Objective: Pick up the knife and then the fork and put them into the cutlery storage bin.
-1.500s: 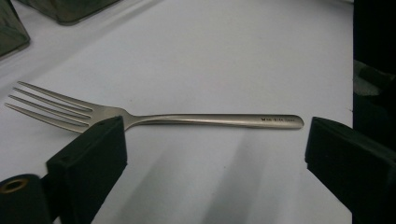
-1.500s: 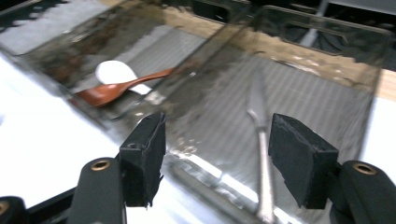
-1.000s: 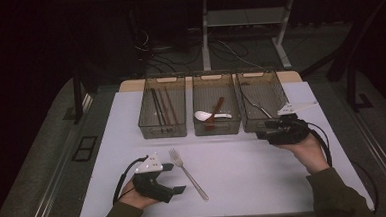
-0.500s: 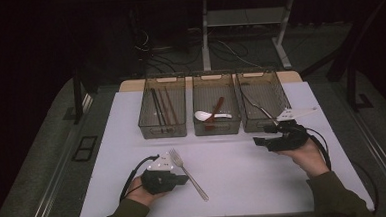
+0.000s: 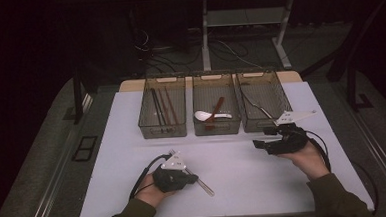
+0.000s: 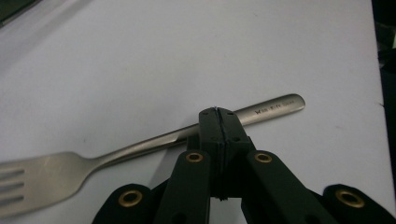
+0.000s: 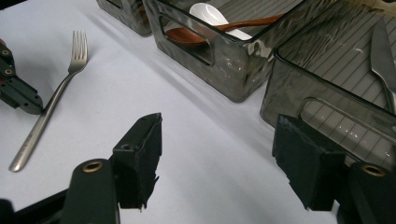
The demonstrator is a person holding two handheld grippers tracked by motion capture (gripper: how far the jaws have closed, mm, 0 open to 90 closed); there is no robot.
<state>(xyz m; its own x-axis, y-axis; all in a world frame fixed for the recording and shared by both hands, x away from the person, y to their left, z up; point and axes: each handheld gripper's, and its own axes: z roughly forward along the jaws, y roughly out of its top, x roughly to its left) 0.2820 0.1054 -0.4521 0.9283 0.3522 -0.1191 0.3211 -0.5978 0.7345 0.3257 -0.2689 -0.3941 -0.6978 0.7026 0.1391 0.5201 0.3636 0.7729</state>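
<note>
A steel fork [image 5: 205,188] lies on the white table [image 5: 234,171], tines toward the bins. My left gripper [image 5: 193,178] is shut. In the left gripper view its tips [image 6: 218,114] are pressed together right over the fork's handle [image 6: 140,147], which runs across behind them, not between them. Whether they touch it I cannot tell. My right gripper [image 5: 257,145] hovers at the right in front of the right bin. Its jaws [image 7: 219,140] stand open and have just been opening, with nothing between them. The right gripper view shows the fork [image 7: 56,93] and the left gripper's tip [image 7: 28,105] on its handle.
Three clear bins stand in a row at the back. The left bin [image 5: 163,131] holds chopsticks. A white spoon [image 5: 201,116] and a brown spoon lie in the middle bin [image 5: 217,130]. The right bin [image 5: 254,128] holds metal cutlery. Bare table lies between my hands.
My left gripper has moved right onto the fork's handle, and its jaws have gone from open to shut. The right gripper has stayed in front of the right bin.
</note>
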